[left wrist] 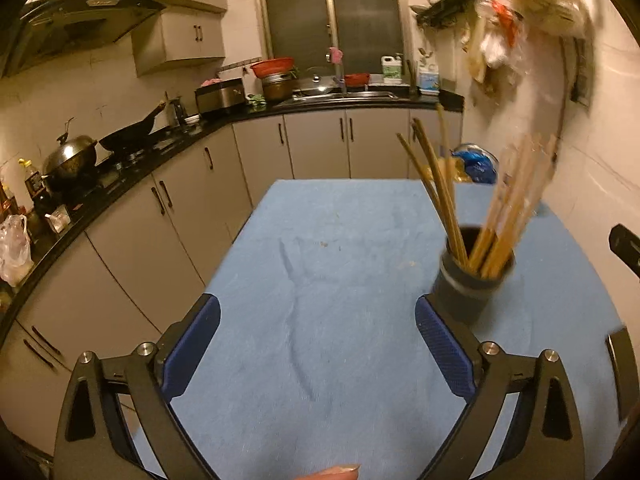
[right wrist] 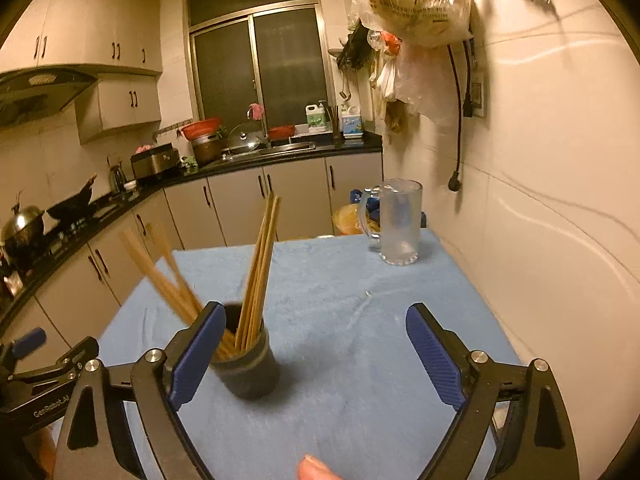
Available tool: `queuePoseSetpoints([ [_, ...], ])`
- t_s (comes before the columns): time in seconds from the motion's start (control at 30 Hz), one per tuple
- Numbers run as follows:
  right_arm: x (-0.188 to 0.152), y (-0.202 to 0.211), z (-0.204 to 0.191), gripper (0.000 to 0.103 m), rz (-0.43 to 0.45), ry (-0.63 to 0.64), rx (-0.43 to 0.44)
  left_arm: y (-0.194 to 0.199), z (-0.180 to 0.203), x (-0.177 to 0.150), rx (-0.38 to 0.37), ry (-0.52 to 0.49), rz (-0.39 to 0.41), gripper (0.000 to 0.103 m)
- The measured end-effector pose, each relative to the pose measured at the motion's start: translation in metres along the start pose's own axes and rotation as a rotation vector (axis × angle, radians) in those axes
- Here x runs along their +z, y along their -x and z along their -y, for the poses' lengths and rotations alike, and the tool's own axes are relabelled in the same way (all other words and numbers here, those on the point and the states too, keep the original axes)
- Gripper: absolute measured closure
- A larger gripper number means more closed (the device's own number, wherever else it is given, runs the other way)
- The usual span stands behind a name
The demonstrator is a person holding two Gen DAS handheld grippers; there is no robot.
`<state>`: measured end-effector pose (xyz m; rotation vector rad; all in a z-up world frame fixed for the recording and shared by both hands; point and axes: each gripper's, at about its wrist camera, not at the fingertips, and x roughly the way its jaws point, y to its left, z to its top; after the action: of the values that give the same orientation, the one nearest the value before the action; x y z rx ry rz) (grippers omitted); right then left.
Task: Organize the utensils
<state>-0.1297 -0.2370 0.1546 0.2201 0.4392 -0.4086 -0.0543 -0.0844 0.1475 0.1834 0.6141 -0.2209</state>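
your left hand-held gripper (left wrist: 318,350) stands wide open over the blue cloth-covered worktop (left wrist: 320,280) with nothing between its blue pads, and the dark round cup (left wrist: 472,280) of wooden chopsticks (left wrist: 444,200) stands upright at about two o'clock from it, just past the right pad. your right hand-held gripper (right wrist: 316,354) is also spread wide and empty, with that same cup at about nine o'clock, partly behind its left pad (right wrist: 196,354). a clear glass mug (right wrist: 398,224) stands well apart at one o'clock, near the far edge.
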Motion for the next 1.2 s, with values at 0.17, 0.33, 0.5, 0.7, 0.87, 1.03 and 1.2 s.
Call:
queuePoseSetpoints([
  [0.17, -0.03, 0.026, -0.001, 0.004, -0.027, 0.005, -0.025, 0.02, -0.007, -0.033, 0.029, -0.029, -0.021, 0.006],
  [0.33, -0.063, 0.037, -0.007, 0.004, -0.09, 0.007, -0.045, 0.029, -0.008, -0.066, 0.083, -0.069, -0.036, 0.006],
  [0.5, -0.085, 0.038, -0.021, 0.004, -0.13, 0.05, -0.079, 0.028, -0.007, -0.081, 0.069, -0.077, -0.067, 0.006],
  [0.7, -0.097, 0.036, -0.034, 0.004, -0.149, 0.093, -0.074, 0.026, -0.006, -0.089, 0.064, -0.078, -0.076, 0.006],
  [0.87, -0.098, 0.031, -0.038, 0.004, -0.153, 0.101, -0.084, 0.019, -0.009, -0.091, 0.054, -0.068, -0.093, 0.006],
  [1.03, -0.101, 0.028, -0.042, 0.004, -0.161, 0.112, -0.09, 0.014, -0.01, -0.093, 0.047, -0.058, -0.106, 0.006],
  [1.2, -0.102, 0.026, -0.043, 0.004, -0.169, 0.116, -0.093, 0.01, -0.009, -0.096, 0.043, -0.061, -0.116, 0.006],
])
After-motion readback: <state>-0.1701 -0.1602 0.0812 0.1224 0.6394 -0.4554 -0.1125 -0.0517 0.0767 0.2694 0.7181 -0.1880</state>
